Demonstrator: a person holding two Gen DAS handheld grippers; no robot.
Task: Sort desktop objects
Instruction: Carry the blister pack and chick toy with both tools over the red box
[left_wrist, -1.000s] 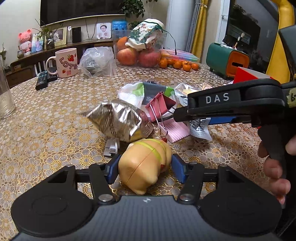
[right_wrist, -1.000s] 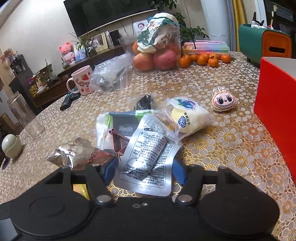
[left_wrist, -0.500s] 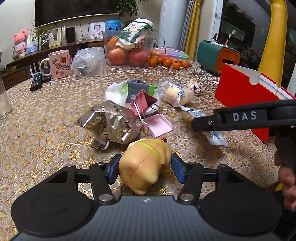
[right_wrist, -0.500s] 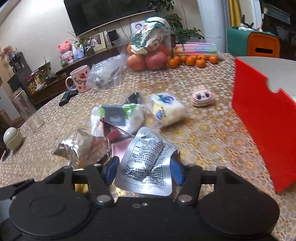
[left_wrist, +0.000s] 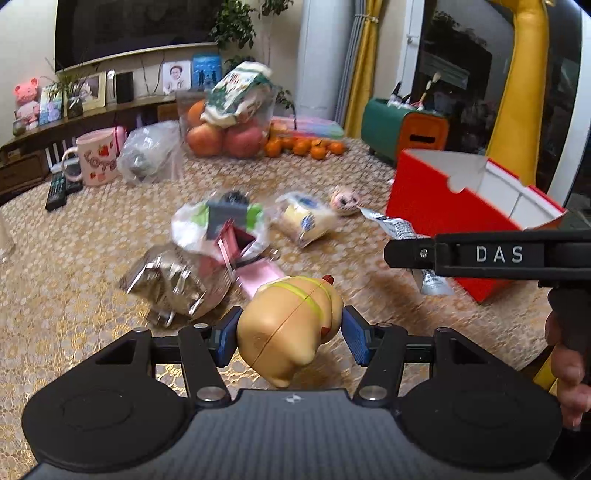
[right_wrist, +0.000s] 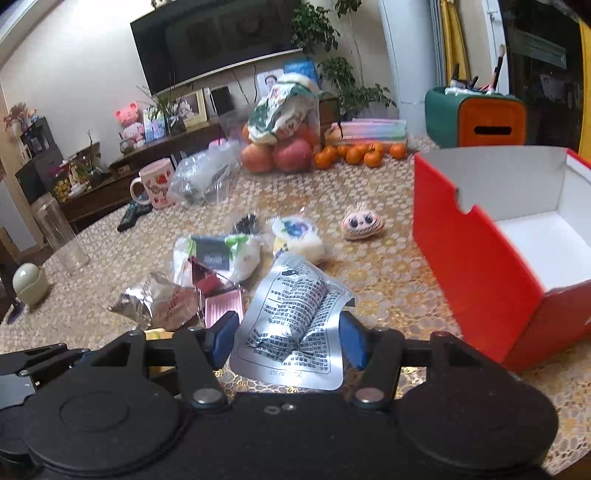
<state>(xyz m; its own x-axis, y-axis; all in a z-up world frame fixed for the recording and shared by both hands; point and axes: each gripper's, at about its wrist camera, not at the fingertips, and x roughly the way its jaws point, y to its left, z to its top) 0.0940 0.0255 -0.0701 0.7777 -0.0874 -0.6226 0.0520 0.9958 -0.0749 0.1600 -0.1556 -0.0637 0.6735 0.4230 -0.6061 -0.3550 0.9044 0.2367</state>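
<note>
Gripping toy (left_wrist: 291, 325) and silver packet (right_wrist: 295, 325)

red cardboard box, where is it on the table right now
The open red cardboard box stands at the right of the right wrist view on the gold patterned tablecloth, right of the small pink face-shaped toy and in front of the green and orange container.

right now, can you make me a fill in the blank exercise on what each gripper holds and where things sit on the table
1. The left gripper is shut on a tan ____ toy.
2. The right gripper grips a flat ____ foil packet with black print.
3. The open cardboard box is ____ outside and white inside.
4. The small oranges lie in a row beside the bag of ____.

Missing words: pig; silver; red; apples
</note>
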